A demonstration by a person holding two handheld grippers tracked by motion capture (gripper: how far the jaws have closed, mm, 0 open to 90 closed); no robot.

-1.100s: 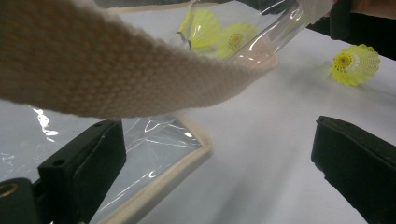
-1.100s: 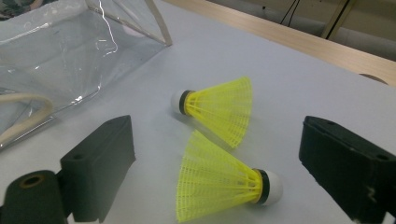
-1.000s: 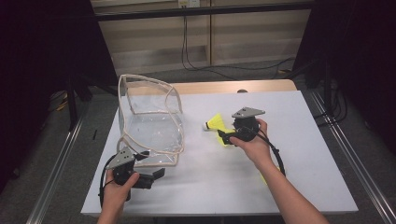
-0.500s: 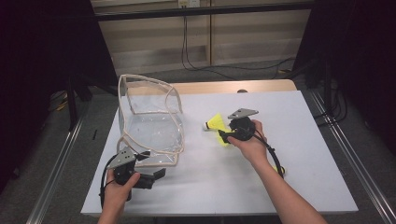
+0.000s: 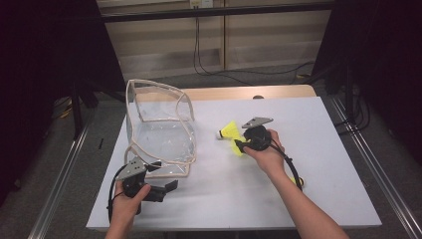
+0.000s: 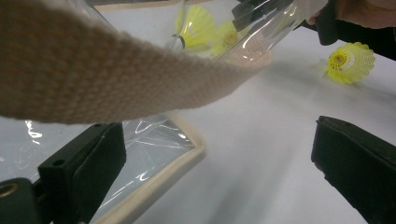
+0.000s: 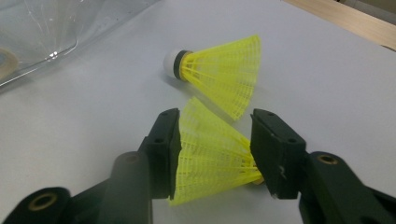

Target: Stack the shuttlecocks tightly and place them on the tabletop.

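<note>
Right gripper view looks along the right gripper (image 7: 215,140), and a yellow shuttlecock (image 7: 212,158) sits between its two black jaws. The jaws press on the mesh skirt from both sides, so this gripper is holding it. The skirt fans out away from the hand, toward the open table. Its cork end looks to be tucked low by the right jaw, though I cannot see it well.

A second shuttlecock (image 7: 219,77) lies on the white table (image 7: 93,121) just past the held one. It lies on its side, white cork pointing toward the clear bag (image 7: 42,28).

High view shows the clear bag (image 5: 160,132) standing to the left of the right gripper (image 5: 242,145). So the held shuttlecock must go left to reach it.

The left gripper (image 5: 166,186) waits near the bag's bottom edge with jaws wide apart and nothing between them. It is the nearer one to the bag and could hold the cloth trim (image 6: 93,79).
</note>
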